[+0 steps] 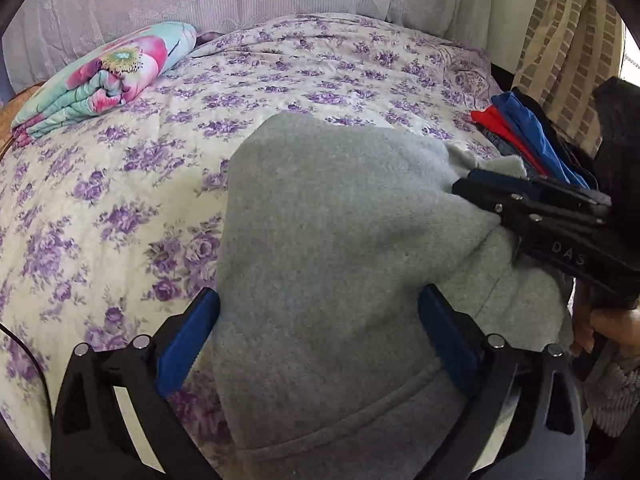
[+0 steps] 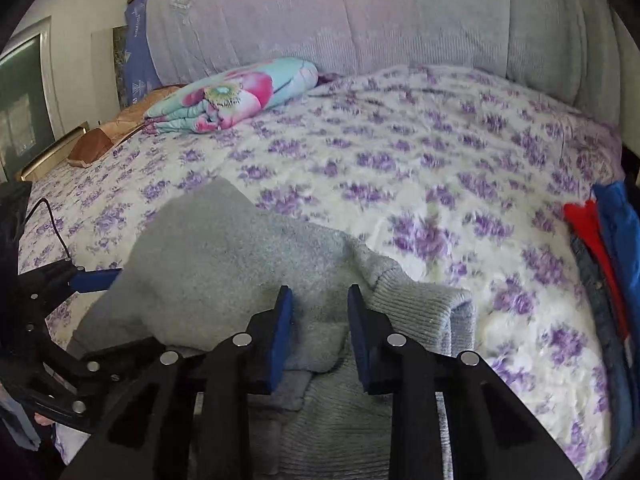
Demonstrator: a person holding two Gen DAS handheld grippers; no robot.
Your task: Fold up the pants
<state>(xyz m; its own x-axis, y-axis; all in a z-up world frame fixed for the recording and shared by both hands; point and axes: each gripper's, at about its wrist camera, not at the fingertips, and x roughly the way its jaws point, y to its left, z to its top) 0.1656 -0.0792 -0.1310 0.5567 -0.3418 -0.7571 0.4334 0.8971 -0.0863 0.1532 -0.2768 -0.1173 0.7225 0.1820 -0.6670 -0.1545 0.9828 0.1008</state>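
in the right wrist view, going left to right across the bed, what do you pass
left gripper at the left edge → grey pants → right gripper with its fingers on either side of a bunched ribbed part → bare stretch of purple-flowered bedspread → red and blue stack of clothes at the right edge

You are looking at one pair of grey pants (image 1: 340, 240) lying on one bed (image 1: 120, 200), one rolled quilt (image 1: 108, 76) sitting near the headboard, and one pile of clothes (image 1: 520, 136) resting at the edge. You are holding two grippers, left gripper (image 1: 320, 344) and right gripper (image 2: 320, 332).
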